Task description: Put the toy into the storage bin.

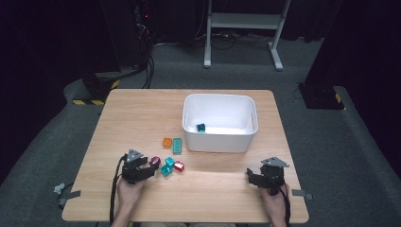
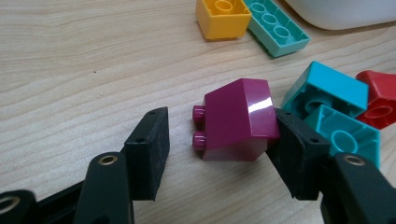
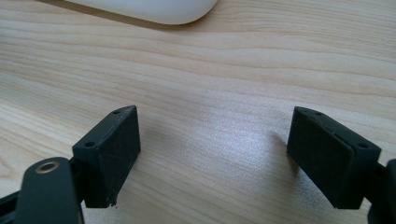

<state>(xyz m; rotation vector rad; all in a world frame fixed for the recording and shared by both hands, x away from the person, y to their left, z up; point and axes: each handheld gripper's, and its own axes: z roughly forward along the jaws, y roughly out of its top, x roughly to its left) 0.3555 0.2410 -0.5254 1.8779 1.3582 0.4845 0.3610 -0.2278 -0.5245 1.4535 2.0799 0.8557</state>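
A purple sloped brick (image 2: 236,123) lies on its side on the wooden table (image 1: 142,113), studs pointing left in the left gripper view. My left gripper (image 2: 222,149) straddles it: the right pad (image 2: 294,149) touches the brick's edge, the left pad (image 2: 149,144) stands a gap away from the studs. In the high view this gripper (image 1: 151,165) sits at the front left, with the purple brick (image 1: 155,161) at its tips. My right gripper (image 3: 212,154) is open over bare wood, at the front right (image 1: 253,176).
Two teal bricks (image 2: 334,88) (image 2: 348,135) and a red brick (image 2: 380,100) lie just right of the purple one. An orange brick (image 1: 167,142) and a long green brick (image 1: 177,145) lie farther back. A white bin (image 1: 220,139) holds a teal brick (image 1: 201,127).
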